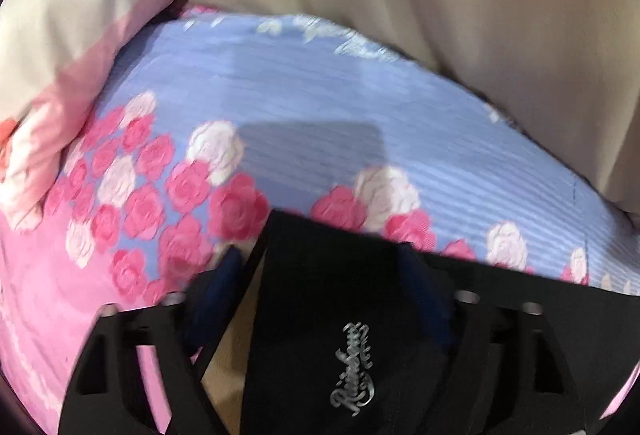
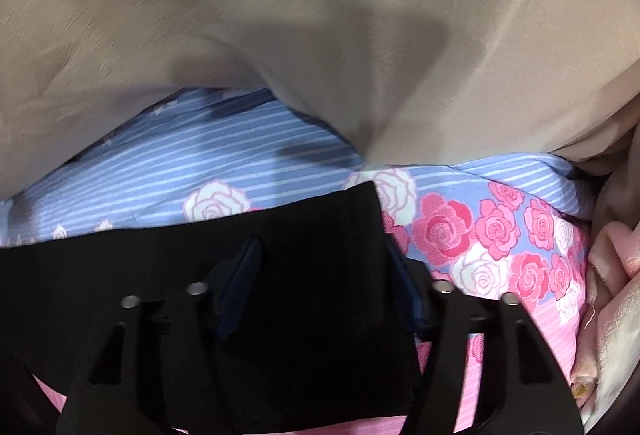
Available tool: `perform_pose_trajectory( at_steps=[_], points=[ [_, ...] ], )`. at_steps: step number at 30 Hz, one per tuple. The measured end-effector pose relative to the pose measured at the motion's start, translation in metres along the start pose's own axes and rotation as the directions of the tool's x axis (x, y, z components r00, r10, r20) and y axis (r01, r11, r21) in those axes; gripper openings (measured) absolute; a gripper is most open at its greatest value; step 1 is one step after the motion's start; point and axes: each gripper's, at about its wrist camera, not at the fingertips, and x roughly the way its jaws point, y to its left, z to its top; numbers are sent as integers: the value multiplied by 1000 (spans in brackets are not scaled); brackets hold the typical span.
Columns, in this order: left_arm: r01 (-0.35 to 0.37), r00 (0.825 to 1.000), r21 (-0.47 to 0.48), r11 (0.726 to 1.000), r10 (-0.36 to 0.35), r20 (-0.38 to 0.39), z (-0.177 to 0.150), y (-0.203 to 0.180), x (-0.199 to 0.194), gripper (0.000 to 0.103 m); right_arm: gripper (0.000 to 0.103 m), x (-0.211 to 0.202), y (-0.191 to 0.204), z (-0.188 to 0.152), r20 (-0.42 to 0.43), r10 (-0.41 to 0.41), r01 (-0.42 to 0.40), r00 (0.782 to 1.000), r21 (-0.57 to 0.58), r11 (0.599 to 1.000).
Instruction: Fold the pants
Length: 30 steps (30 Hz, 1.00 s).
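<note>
Two tools, left (image 1: 320, 267) and right (image 2: 320, 259), each pinching black pants (image 2: 300, 235) between their fingers, over rose-print bedsheet (image 1: 280, 95).

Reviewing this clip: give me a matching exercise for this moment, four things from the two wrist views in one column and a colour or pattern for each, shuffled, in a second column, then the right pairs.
Things:
1. pants
2. bedsheet
3. blanket
4. pillow

Colour or pattern:
A. plain beige
B. black, with a silver script logo
C. blue stripes with pink and white roses
D. cream with a pink border

Pairs: 1-B, 2-C, 3-A, 4-D

The pants lie on the bedsheet, between the fingers of both the left gripper and the right gripper.
</note>
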Motion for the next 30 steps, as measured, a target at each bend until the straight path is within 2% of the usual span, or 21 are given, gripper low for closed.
perform_pose_trajectory(
  at_steps=[1, 2, 3, 4, 6, 8, 10, 11, 13, 16, 18, 19, 20, 22, 24, 25, 26, 28, 29, 30],
  points=[
    [10, 1000, 14, 1000, -10, 2, 2, -3, -1, 44, 34, 0, -2, 4, -4, 3, -3, 1000, 11, 1000],
    [33, 999, 22, 999, -33, 4, 4, -6, -3, 25, 16, 1, -2, 8, -11, 28, -28, 1000, 26, 999],
    [54, 999, 19, 998, -54, -1, 7, -9, -7, 24, 12, 2, -4, 12, -11, 41, -40, 999, 35, 999],
    [46, 999, 23, 999, -47, 12, 8, -12, -12, 21, 10, -2, 0, 14, -1, 38, -37, 999, 30, 999],
    [54, 996, 41, 998, -57, 73, 8, -14, -32, 21, 10, -18, 6, 20, 50, 45, -46, 998, 27, 999],
    [113, 982, 12, 993, -114, 150, 6, -5, -61, 21, 9, -45, 8, 23, 129, 65, -70, 989, 35, 997],
    [209, 952, -11, 978, -201, 231, 1, 12, -100, 21, 9, -83, 13, 26, 217, 102, -109, 971, 21, 994],
    [238, 939, -4, 971, -229, 255, -2, 14, -118, 21, 9, -96, 12, 26, 242, 114, -121, 963, 12, 993],
    [285, 909, 40, 958, -283, 306, -14, 18, -160, 22, 9, -141, 20, 18, 317, 156, -155, 935, -29, 987],
    [346, 853, 127, 930, -368, 371, -53, 32, -224, 22, 9, -193, 20, -9, 388, 179, -165, 904, -68, 984],
    [370, 832, 164, 914, -405, 380, -85, 43, -255, 22, 9, -219, 11, -34, 404, 168, -151, 899, -75, 986],
    [374, 832, 174, 911, -413, 371, -105, 48, -267, 22, 9, -226, 6, -51, 397, 152, -134, 905, -72, 988],
    [368, 841, 181, 912, -409, 353, -122, 55, -272, 22, 10, -230, 1, -68, 383, 133, -116, 914, -67, 991],
    [341, 882, 175, 924, -378, 280, -163, 71, -270, 23, 10, -225, -14, -114, 312, 83, -76, 947, -35, 997],
    [279, 933, 171, 945, -309, 186, -199, 82, -249, 24, 13, -205, -34, -161, 214, 44, -47, 976, 7, 999],
    [250, 950, 165, 954, -275, 148, -210, 86, -236, 24, 16, -191, -41, -183, 148, 29, -33, 989, 27, 999],
    [229, 965, 150, 962, -244, 94, -224, 90, -220, 24, 17, -165, -51, -208, 39, 3, -6, 999, 58, 998],
    [186, 983, 123, 975, -183, -31, -248, 99, -178, 25, 20, -146, -75, -255, -74, -18, 26, 997, 114, 993],
    [183, 982, 114, 976, -176, -71, -258, 103, -166, 25, 33, -147, -78, -271, -87, -17, 29, 996, 144, 989],
    [164, 984, 107, 981, -155, -88, -265, 106, -155, 27, 38, -154, -84, -289, -45, -25, 33, 999, 200, 979]
  ],
)
